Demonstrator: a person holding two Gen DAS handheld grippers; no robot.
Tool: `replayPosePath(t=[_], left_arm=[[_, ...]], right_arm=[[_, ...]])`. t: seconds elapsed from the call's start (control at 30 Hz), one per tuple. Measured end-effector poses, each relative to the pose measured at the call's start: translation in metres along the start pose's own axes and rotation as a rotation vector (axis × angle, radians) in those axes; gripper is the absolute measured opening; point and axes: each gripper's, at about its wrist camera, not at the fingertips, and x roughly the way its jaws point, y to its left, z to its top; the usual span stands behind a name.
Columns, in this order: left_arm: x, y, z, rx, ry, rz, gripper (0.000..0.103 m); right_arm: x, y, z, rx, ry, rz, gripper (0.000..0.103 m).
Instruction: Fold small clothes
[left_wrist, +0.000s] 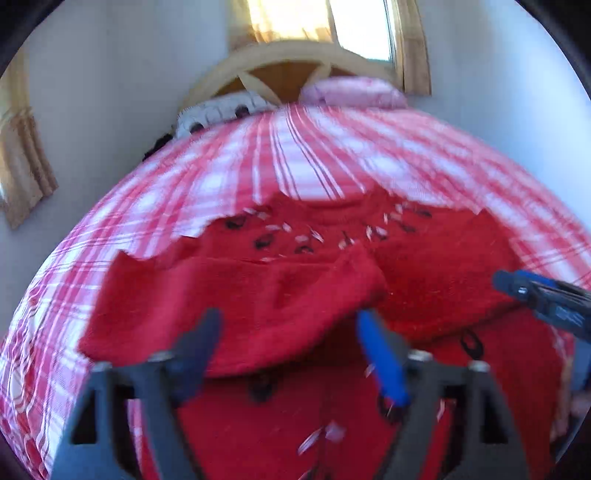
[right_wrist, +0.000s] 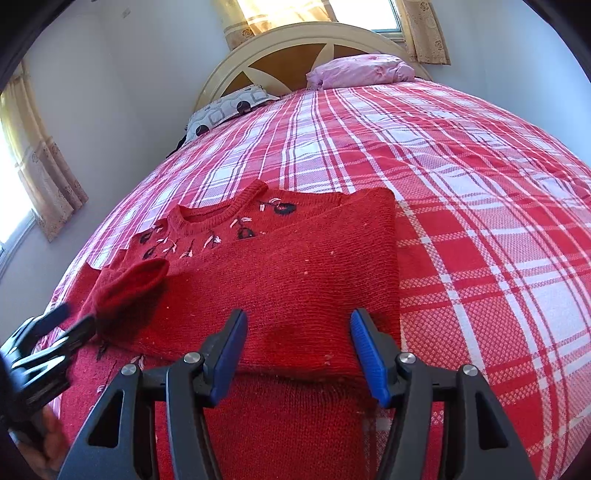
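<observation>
The red knitted sweater with embroidered flowers (right_wrist: 280, 280) lies half-folded on the red-and-white checked bed cover (right_wrist: 480, 221). Both the left gripper (left_wrist: 291, 343) and right gripper (right_wrist: 299, 343) are spread apart, holding nothing. The loose sleeve cuff (right_wrist: 129, 284) may slide back and undo the fold.

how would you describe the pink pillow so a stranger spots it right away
Start at the bed's rounded headboard. Two pillows lie at its foot: the pink pillow is the right one, below the window. Its neighbour, the white pillow, has dark circles; this one is plain pink and crumpled.
</observation>
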Motion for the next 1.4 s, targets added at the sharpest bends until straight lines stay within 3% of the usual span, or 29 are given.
replayPosePath(t=[0.07, 0.13, 0.23, 0.33, 0.5, 0.57, 0.6, 0.73, 0.83, 1.13, 1.27, 1.4], left_arm=[[-0.02, 0.018, -0.008, -0.034, -0.053, 0.008, 0.101], [-0.031, 0.037, -0.014, -0.08, -0.087, 0.046, 0.101], [-0.027, 0.063, -0.02, -0.167, -0.051, 0.059, 0.1], [-0.016, 0.082, -0.025, -0.237, 0.008, 0.076, 0.096], [-0.018, 0.107, -0.037, -0.298, 0.021, 0.115, 0.096], [-0.017, 0.115, -0.04, -0.315, 0.031, 0.125, 0.096], [-0.017, 0.119, -0.042, -0.326, 0.037, 0.127, 0.096], [-0.014, 0.129, -0.049, -0.376, 0.068, 0.093, 0.096], [-0.005, 0.129, -0.05, -0.387, 0.082, 0.079, 0.097], [0.05, 0.134, -0.032, -0.468, 0.202, 0.145, 0.097], [0.069, 0.134, -0.028, -0.479, 0.267, 0.21, 0.097], [0.071, 0.142, -0.028, -0.527, 0.26, 0.237, 0.097]], right_arm=[[-0.011, 0.004, 0.003, 0.053, -0.032, 0.047, 0.06], [-0.017, 0.013, 0.006, 0.125, -0.052, 0.2, 0.06], [0.005, 0.045, 0.011, 0.119, 0.043, 0.301, 0.06], [0.032, 0.083, 0.006, 0.054, 0.113, 0.32, 0.06], [0.07, 0.126, -0.002, -0.016, 0.166, 0.281, 0.059], [0.071, 0.138, 0.0, -0.062, 0.151, 0.252, 0.035], [0.076, 0.145, 0.001, -0.084, 0.174, 0.255, 0.01], [0.073, 0.16, 0.007, -0.137, 0.193, 0.234, 0.008], [0.052, 0.172, 0.029, -0.16, 0.154, 0.28, 0.007], [-0.063, 0.202, 0.126, -0.238, -0.143, 0.407, 0.007], [-0.09, 0.171, 0.138, -0.227, -0.203, 0.383, 0.007], [-0.094, 0.109, 0.127, -0.143, -0.229, 0.306, 0.007]])
